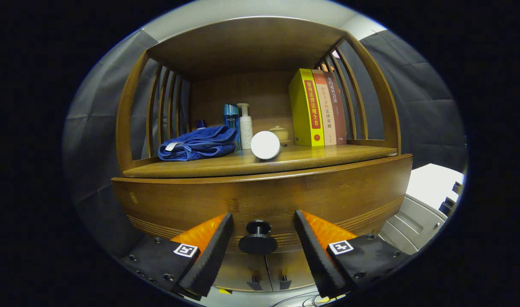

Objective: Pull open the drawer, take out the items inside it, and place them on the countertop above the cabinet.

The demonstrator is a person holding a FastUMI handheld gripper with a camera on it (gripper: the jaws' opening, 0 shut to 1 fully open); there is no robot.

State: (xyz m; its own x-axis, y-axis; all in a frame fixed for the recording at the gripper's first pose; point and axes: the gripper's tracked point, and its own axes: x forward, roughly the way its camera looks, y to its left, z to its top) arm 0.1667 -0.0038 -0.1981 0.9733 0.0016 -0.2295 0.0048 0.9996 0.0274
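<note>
The gripper (263, 228) points level at the closed drawer (260, 200), fingers spread wide either side of its round knob (258, 238), not touching. On the countertop (328, 155): one blue towel (198, 145), two bottles (239, 123), three books (317, 106).

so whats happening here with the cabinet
A person's handheld gripper is lined up on the closed drawer of a wooden cabinet. Its fingers are open, one on each side of the round drawer knob, not pressing on it. On the countertop above sit a blue towel, bottles, a white round object and books.
</note>
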